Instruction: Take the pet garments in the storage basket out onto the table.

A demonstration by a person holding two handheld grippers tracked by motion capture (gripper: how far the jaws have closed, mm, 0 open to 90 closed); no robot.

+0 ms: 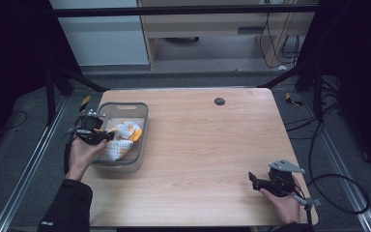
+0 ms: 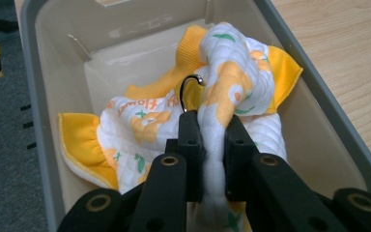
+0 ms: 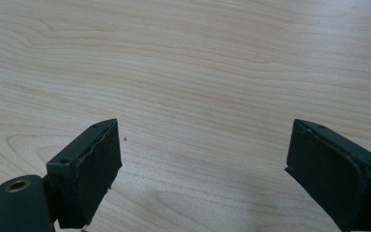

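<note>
A white and orange patterned cloth (image 1: 120,140) (image 2: 232,92) lies bunched inside a grey plastic bin (image 1: 142,121) (image 2: 38,96) at the table's left side. My left gripper (image 1: 104,137) (image 2: 213,133) reaches into the bin and is shut on a fold of the cloth, which is pinched between the two black jaws. A small metal hook (image 2: 189,87) pokes up from the cloth just beyond the jaws. My right gripper (image 1: 252,179) (image 3: 203,154) rests low over bare wood near the table's front right corner, open, nothing between its fingers.
The wooden table (image 1: 207,140) has a round black grommet (image 1: 219,101) near its far edge. Black frame bars and cables (image 1: 338,193) run along the floor on both sides. Cabinets stand beyond the table.
</note>
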